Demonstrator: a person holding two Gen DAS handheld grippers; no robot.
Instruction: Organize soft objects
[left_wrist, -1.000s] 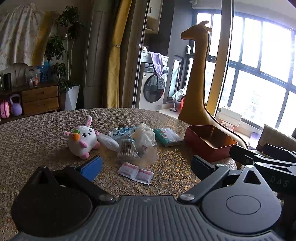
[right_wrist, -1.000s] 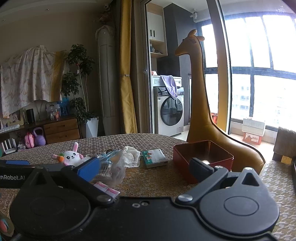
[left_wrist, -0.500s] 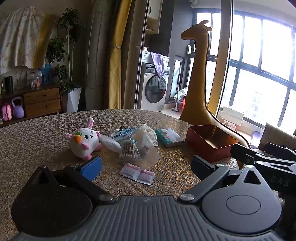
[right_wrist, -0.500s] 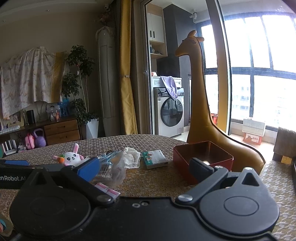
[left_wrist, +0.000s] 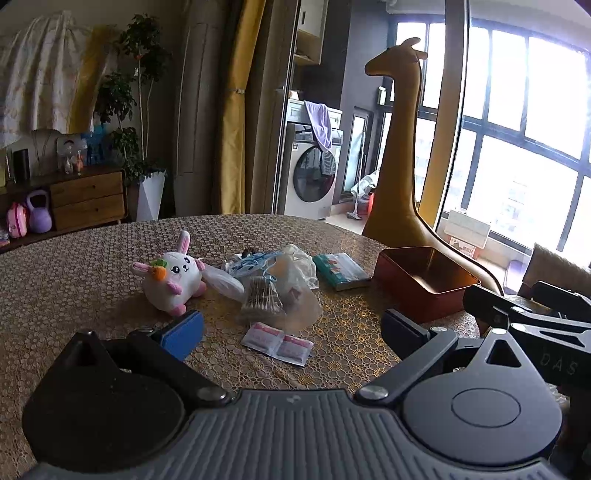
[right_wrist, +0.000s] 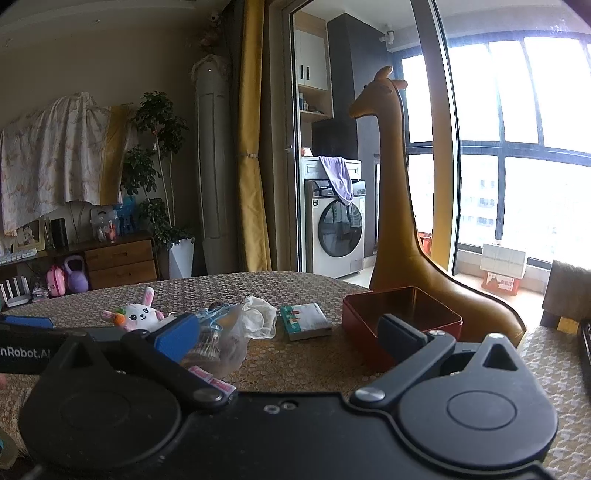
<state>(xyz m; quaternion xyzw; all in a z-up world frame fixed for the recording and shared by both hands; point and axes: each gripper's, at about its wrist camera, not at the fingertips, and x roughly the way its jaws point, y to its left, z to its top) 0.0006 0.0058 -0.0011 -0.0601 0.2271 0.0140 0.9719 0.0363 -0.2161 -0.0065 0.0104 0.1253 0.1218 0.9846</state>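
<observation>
Left tool (left_wrist: 291, 326) is held wide, nothing gripped; right tool (right_wrist: 286, 332) likewise wide. Plush bunny (left_wrist: 171, 275) is seen ahead-left on the desk (left_wrist: 74, 266), bagged clutter (left_wrist: 275, 288) beside it, red box (left_wrist: 424, 282) ahead-right.

Left wrist view: mounted behind the left gripper (left_wrist: 291, 330), low over the table (left_wrist: 74, 273), facing across it toward the windows; the right gripper (left_wrist: 532, 314) enters at its right edge. Right wrist view: behind the right gripper (right_wrist: 288, 332), lower and further right, facing likewise. Shared field: plush rabbit (left_wrist: 171, 275) (right_wrist: 138, 314), red tin (left_wrist: 424, 282) (right_wrist: 400, 314), giraffe figure (left_wrist: 400, 147) (right_wrist: 391, 184), washing machine (left_wrist: 314, 173) (right_wrist: 334, 221).
</observation>
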